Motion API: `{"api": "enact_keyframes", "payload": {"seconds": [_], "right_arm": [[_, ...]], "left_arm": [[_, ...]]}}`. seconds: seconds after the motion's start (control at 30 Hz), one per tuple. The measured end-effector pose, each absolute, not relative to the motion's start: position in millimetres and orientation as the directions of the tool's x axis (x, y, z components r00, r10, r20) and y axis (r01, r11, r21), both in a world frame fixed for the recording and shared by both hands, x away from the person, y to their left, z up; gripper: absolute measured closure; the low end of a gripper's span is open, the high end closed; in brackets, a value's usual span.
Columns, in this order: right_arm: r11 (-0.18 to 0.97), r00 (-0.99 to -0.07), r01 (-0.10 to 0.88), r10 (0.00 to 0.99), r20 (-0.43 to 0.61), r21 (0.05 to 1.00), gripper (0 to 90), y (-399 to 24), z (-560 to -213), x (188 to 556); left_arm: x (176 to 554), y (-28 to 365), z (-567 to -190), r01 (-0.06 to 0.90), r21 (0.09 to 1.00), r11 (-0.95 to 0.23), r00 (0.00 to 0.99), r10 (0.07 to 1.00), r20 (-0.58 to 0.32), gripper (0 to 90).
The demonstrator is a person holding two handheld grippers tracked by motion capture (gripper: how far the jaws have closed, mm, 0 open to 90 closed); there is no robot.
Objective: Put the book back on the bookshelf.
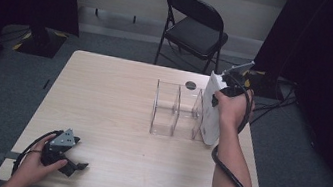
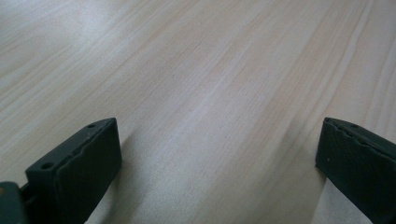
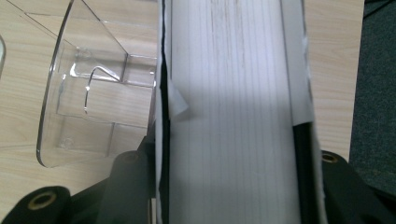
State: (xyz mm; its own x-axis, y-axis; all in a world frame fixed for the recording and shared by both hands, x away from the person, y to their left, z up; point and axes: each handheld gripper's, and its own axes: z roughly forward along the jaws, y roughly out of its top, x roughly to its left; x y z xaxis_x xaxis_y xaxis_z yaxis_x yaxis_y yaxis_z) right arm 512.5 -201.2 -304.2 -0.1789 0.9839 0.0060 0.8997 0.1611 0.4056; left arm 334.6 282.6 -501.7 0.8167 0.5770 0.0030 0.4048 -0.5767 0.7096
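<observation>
A thick white book stands upright at the right end of a clear acrylic organizer. My right gripper is shut on the book from above. In the right gripper view the book's page edge fills the gap between the jaws of the right gripper, with a clear divider just to its left. Whether the book stands inside the last slot or beside it, I cannot tell. My left gripper lies on the table near the front left corner, and in its own view the left gripper is open over bare wood.
The light wooden table has a dark round hole behind the organizer. A black folding chair stands beyond the far edge. The table's right edge and grey carpet lie close to the book.
</observation>
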Motion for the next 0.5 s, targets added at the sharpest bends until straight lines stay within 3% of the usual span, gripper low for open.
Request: {"api": "enact_keyframes", "payload": {"seconds": [0.5], "right_arm": [[0.182,-0.2,0.895,0.98,0.002,0.407,50.7,-201.8,-311.1,506.2]], "left_arm": [[334.7,282.6,-501.8,0.405,0.71,-0.577,0.817,0.576,0.002,0.0]]}}
